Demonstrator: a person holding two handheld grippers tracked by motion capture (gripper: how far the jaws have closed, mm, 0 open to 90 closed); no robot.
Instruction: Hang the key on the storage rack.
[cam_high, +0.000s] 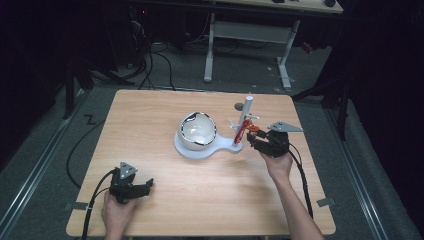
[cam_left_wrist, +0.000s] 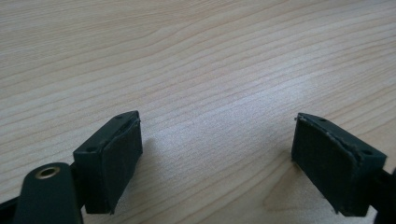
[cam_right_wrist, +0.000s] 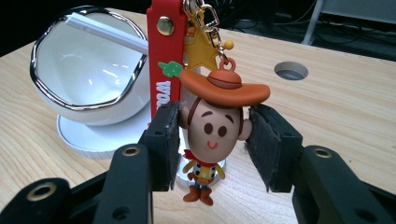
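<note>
A cowboy figure keychain (cam_right_wrist: 215, 128) with an orange hat hangs by its red strap (cam_right_wrist: 163, 51) and a gold clasp from the white post (cam_high: 246, 112) of a stand. My right gripper (cam_right_wrist: 214, 140) is level with the figure's head, one pad touching each side of it. In the high view the right gripper (cam_high: 252, 137) sits just right of the post, and the keychain (cam_high: 242, 131) shows as a red strip. A white bowl (cam_high: 197, 131) with a chrome rim stands on the same white base. My left gripper (cam_high: 147, 186) rests low at the table's front left. Its jaws (cam_left_wrist: 217, 154) are open, with bare wood between them.
The wooden table (cam_high: 150, 115) has a round cable hole (cam_right_wrist: 291, 70) behind the post. A white rod (cam_right_wrist: 107, 35) crosses above the bowl (cam_right_wrist: 88, 74). Cables trail from both grippers off the front edge. A desk frame (cam_high: 250, 35) stands on the floor beyond the table.
</note>
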